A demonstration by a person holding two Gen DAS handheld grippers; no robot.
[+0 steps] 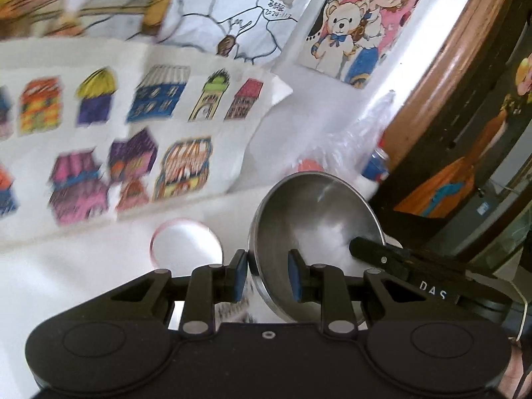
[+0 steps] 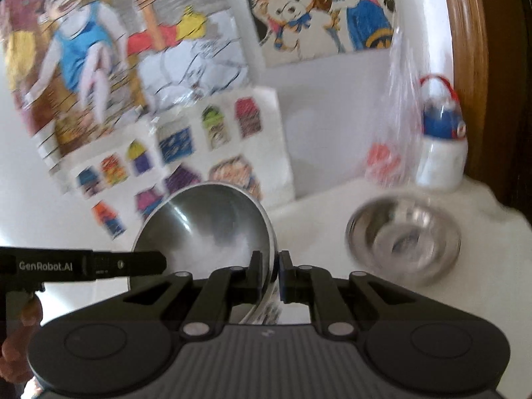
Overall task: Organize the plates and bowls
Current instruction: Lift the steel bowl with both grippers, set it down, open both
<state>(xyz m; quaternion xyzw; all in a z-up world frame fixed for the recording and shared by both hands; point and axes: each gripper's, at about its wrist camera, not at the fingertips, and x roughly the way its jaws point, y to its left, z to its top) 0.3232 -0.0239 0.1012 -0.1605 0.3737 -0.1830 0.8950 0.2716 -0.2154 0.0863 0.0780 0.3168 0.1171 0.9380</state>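
A steel bowl (image 1: 309, 219) is held tilted above the white table between both grippers. My left gripper (image 1: 267, 276) straddles its left rim with the jaws set wider than the rim. My right gripper (image 2: 270, 274) is shut on the bowl's (image 2: 212, 222) right rim. A second steel bowl (image 2: 404, 239) sits on the table at the right. A small white plate with a pink rim (image 1: 186, 244) lies on the table left of the held bowl.
Coloured drawings (image 1: 109, 146) lean against the wall behind. A clear plastic bag (image 2: 397, 126) and a blue, white and red bottle (image 2: 442, 139) stand at the back right beside a wooden frame (image 1: 442, 63).
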